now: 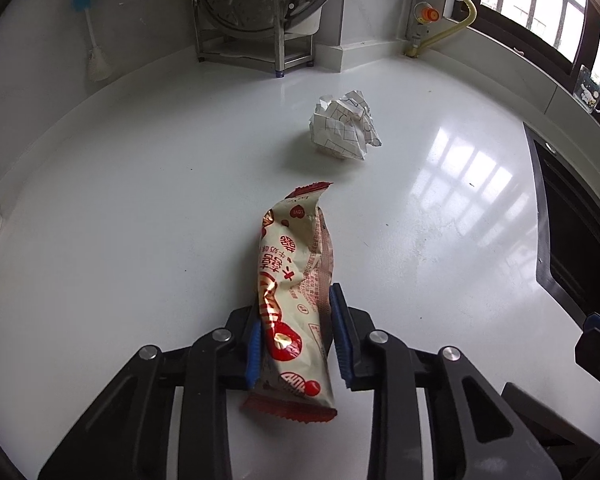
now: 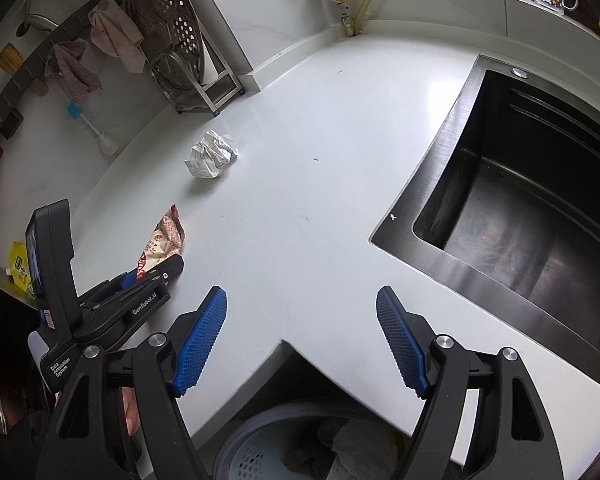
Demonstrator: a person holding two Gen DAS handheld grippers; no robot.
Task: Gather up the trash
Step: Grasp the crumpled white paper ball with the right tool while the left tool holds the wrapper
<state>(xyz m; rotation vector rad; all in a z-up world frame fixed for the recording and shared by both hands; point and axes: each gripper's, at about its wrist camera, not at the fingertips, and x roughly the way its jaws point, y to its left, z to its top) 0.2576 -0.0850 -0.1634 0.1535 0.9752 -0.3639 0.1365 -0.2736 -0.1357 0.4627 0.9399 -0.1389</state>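
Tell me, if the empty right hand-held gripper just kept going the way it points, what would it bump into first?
Probably the bare white countertop: the right hand-held gripper tilts downward, open, with nothing between its fingers. The crumpled paper and sink lie off to either side.

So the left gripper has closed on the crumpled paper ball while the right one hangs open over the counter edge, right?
Not quite. The left gripper is closed on the red-and-cream snack wrapper; the left wrist view shows the crumpled paper ball lying untouched beyond it. The right gripper is indeed open.
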